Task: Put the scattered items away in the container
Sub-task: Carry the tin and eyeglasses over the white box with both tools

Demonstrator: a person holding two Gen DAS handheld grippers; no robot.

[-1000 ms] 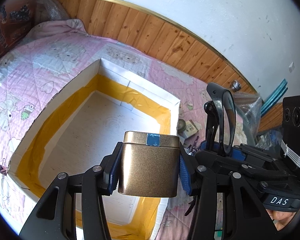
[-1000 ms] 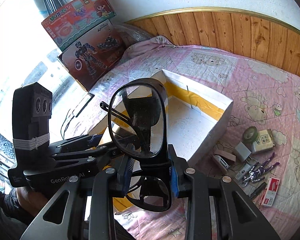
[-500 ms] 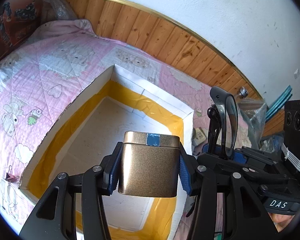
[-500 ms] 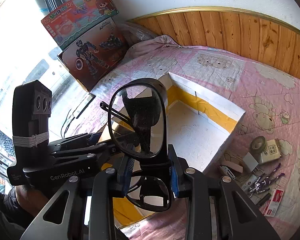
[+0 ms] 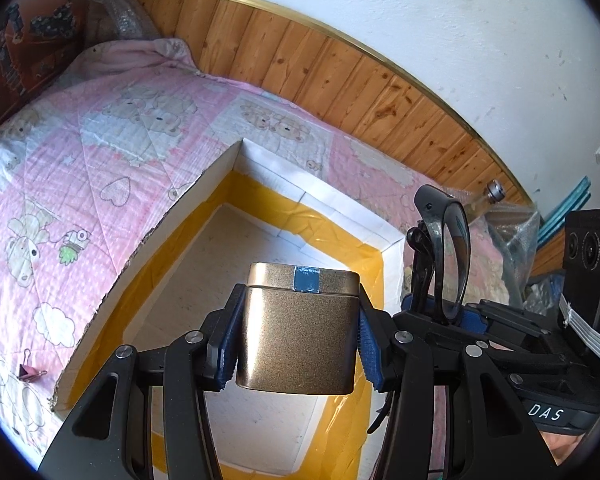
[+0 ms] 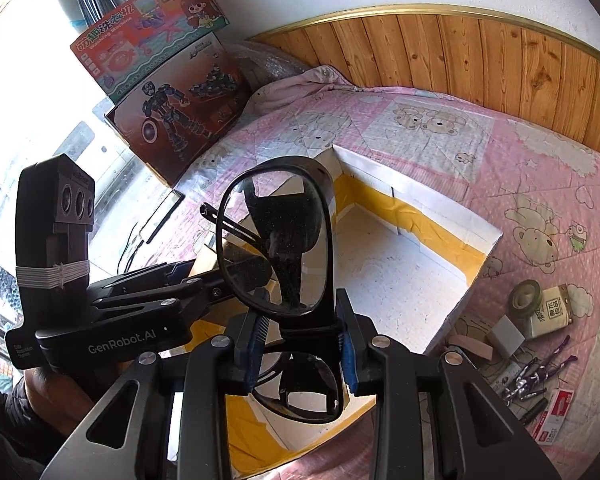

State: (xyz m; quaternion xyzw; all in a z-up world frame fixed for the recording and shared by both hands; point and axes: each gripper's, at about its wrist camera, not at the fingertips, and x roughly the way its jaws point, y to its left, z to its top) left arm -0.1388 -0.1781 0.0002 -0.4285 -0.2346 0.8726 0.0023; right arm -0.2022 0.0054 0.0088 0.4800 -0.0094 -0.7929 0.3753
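Note:
My left gripper (image 5: 298,344) is shut on a gold metal tin (image 5: 298,332) with a blue label strip, held above the open white box (image 5: 312,196) lined with yellow tape. My right gripper (image 6: 300,344) is shut on a pair of black-framed glasses (image 6: 276,240), standing on edge above the same box (image 6: 440,200). In the left wrist view the glasses (image 5: 452,256) and the right gripper show at the right, close beside the tin. The left gripper's body (image 6: 112,312) fills the left of the right wrist view.
The box lies on a pink quilted bedspread (image 5: 80,152) against a wood-panelled wall. Several small items lie right of the box: a tape roll (image 6: 526,294), a small carton (image 6: 554,312), pens (image 6: 540,372) and a red packet (image 6: 556,412). A pink binder clip (image 5: 30,372) lies left of the box. Toy cartons (image 6: 168,92) stand at the bed's head.
Both grippers have moved further over the box with their loads; the box now fills more of the views and has slid toward the right of the left wrist view. Grips are unchanged.

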